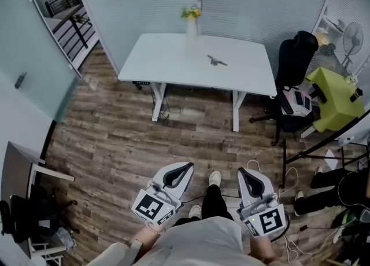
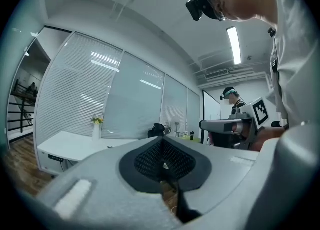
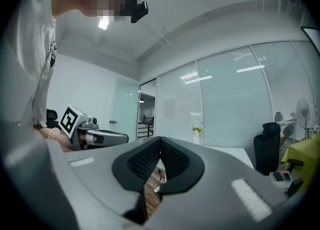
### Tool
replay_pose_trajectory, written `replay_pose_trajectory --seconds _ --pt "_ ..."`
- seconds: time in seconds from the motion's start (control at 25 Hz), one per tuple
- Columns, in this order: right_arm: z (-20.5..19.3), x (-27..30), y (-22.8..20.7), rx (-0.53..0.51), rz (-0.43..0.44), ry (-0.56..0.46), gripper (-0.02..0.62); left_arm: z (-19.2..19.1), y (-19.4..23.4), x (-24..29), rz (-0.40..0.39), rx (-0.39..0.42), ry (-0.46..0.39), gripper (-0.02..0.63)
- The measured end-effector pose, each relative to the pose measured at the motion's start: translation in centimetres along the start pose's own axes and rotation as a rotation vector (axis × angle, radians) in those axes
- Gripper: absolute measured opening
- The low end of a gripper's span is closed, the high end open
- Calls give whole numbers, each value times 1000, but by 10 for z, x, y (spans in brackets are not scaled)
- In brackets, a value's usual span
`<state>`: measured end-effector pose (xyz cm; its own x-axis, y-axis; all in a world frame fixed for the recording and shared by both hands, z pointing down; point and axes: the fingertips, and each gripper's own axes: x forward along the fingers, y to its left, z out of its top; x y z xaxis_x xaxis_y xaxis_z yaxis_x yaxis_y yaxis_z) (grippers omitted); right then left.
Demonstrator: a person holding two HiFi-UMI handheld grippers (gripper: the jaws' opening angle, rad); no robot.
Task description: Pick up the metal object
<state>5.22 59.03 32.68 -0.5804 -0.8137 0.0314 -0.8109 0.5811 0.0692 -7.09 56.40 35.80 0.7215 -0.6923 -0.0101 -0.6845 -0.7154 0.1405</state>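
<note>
Tools we hold level: left tool point(image 1: 184, 170) and right tool point(image 1: 245, 173), both clenched empty; metal object point(image 1: 217, 61) lies on white desk point(image 1: 167, 56) well ahead.

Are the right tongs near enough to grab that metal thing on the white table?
Probably not yet. The right tongs sit shut close to the person, with open wood floor between them and the table holding the metal object. Nothing seems to block the walk there.

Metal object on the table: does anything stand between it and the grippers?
Nothing visible. Only wood floor separates the left gripper and right gripper from the white table; the metal object lies apart from the flower vase.
</note>
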Motion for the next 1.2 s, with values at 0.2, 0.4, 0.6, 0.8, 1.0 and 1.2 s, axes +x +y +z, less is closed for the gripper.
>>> replay_pose_trajectory --seconds 0.2,0.4,0.6,0.8,1.0,1.2 --pt "-4 29 -28 3 6 -13 5 -1 23 29 1 20 13 3" --pt "-5 64 -75 13 3 -29 5 2 49 78 10 14 14 3" --pt "-11 102 -134 15 10 -20 5 8 79 147 13 19 13 3" --pt "-12 140 -197 0 28 -4 5 22 106 221 16 16 -7 3" --pt "-18 171 -251 -4 40 3 5 25 130 282 30 23 -10 3" --pt "-22 199 -286 -13 48 9 5 23 157 312 63 12 0 3"
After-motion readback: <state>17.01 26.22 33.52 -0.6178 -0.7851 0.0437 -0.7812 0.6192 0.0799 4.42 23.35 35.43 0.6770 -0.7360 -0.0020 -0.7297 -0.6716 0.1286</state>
